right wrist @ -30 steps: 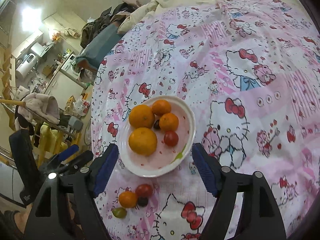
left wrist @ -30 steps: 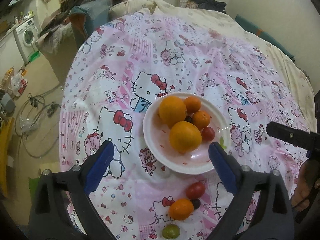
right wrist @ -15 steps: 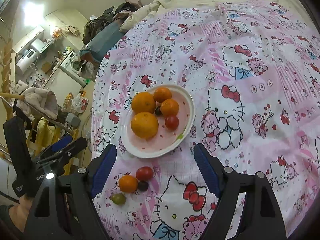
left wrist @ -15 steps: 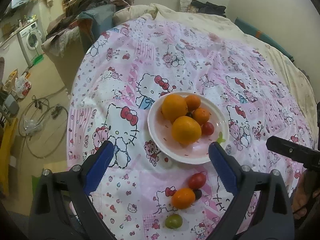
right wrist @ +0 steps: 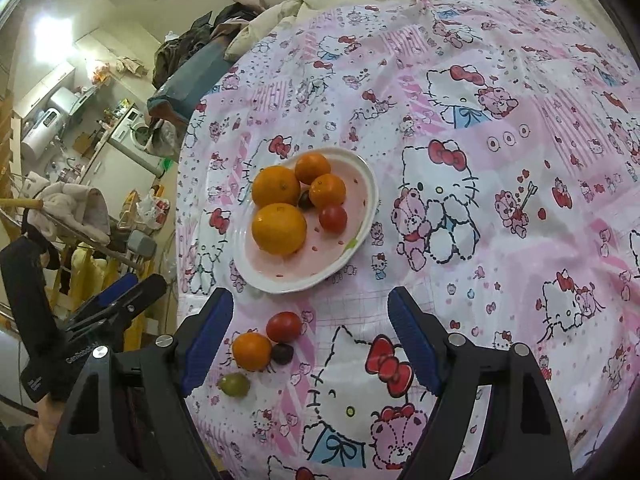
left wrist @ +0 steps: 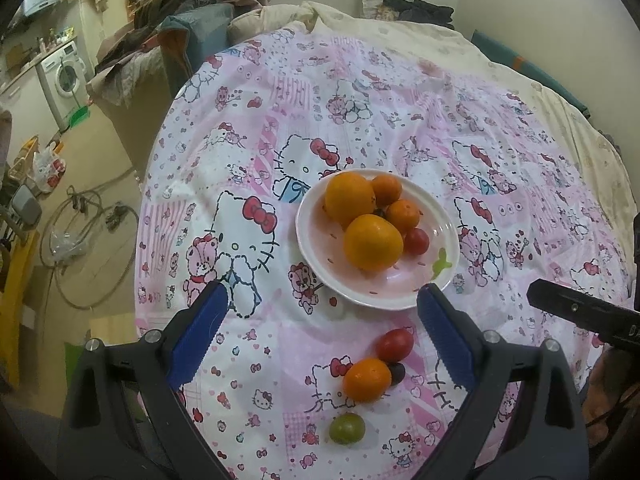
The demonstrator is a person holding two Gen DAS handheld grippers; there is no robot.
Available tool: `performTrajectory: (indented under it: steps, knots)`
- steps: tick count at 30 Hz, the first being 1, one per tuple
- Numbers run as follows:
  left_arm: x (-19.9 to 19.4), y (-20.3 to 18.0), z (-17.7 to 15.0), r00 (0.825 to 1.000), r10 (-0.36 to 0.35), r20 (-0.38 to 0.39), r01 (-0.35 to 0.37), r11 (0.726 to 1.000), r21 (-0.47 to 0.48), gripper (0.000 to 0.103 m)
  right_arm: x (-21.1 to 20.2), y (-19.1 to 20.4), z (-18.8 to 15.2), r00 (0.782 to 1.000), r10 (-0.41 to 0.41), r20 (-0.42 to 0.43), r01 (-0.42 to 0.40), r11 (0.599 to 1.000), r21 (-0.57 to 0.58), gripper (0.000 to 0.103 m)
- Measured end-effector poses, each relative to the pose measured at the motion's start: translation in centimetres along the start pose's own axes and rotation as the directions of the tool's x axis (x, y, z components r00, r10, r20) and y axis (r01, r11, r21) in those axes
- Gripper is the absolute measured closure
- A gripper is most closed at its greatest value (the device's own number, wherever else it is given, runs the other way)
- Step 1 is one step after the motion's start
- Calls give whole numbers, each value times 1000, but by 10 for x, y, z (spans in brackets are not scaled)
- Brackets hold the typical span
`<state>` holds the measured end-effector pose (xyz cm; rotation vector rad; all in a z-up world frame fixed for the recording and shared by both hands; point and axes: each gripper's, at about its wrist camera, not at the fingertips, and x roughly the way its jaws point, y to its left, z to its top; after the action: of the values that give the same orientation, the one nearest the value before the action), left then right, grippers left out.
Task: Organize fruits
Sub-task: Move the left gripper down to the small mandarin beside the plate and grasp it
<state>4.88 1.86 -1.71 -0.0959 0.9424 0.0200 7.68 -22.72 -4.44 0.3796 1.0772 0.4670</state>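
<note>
**Loose fruit waits beside the plate**

Both our grippers, left (left wrist: 320, 336) and right (right wrist: 310, 336), hover with fingers spread, grasping nothing. Nearest lie a green fruit (left wrist: 347, 428), small orange (left wrist: 367, 379), dark grape (left wrist: 397, 373) and red tomato (left wrist: 394, 345). At 12 o'clock, the plate (left wrist: 400, 300) holds oranges on the patterned bed sheet (left wrist: 240, 160).

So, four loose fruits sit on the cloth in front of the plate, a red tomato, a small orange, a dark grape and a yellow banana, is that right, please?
Not quite: there is no banana. The fourth loose fruit is a small round green fruit, nearest the camera in the left wrist view. The red tomato, small orange and dark grape do lie on the cloth in front of the plate.
</note>
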Motion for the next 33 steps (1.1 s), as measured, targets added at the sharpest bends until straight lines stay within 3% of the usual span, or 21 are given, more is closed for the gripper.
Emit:
performTrajectory:
  steps: [21,25,27,33]
  knots:
    - [19,6,-3,998,31,-53,-32,999,-34,9,24,-2,-2,998,-30,-50,30,1000,8,21]
    - [31,10,-7,994,37,-107,-43,998,-50,9,28,-7,-3,996,-53,-71,56,998,29,21]
    - [39,8,-12,988,8,-154,-15,999,-46,9,29,-9,-2,996,-48,-76,51,998,42,21]
    - [61,-19,-34,951,-64,-304,78,996,32,19,33,-15,-2,994,-56,-92,62,996,68,21]
